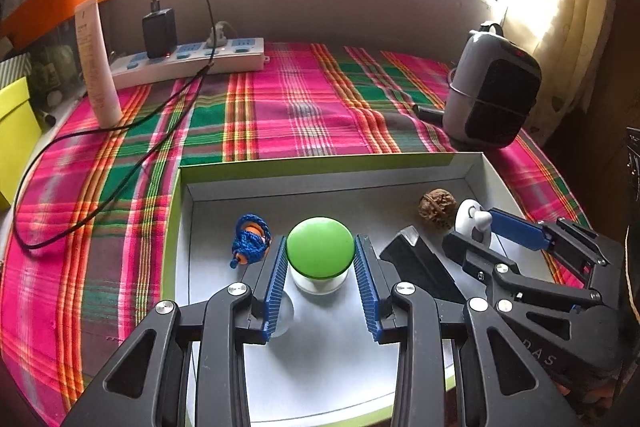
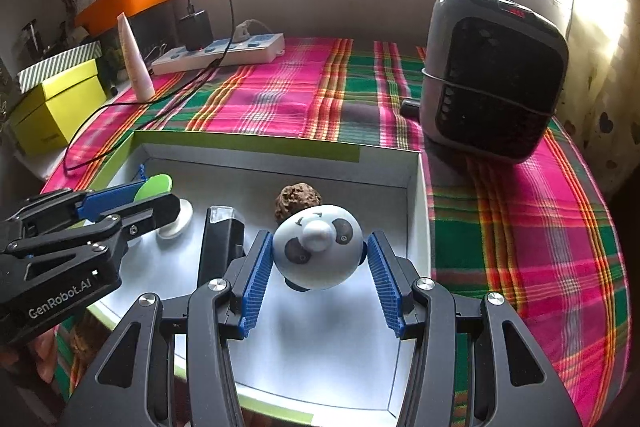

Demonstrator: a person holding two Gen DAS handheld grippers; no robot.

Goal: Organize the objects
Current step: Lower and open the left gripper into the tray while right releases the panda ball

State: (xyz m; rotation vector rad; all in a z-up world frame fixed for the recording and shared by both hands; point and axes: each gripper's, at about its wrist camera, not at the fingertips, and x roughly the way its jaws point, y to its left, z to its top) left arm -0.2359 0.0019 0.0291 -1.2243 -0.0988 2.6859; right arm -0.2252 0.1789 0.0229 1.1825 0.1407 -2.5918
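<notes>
Holding two items inside the white box (image 1: 472,167): my left gripper (image 1: 320,259) clamped the green-capped jar (image 1: 320,247); my right gripper (image 2: 318,259) pinched the panda toy (image 2: 320,255), with walnut (image 2: 298,199) just beyond.

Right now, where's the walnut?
The walnut lies inside the white box near its far wall, just behind the panda toy and right of the black clip. In the left view it's far right.
</notes>
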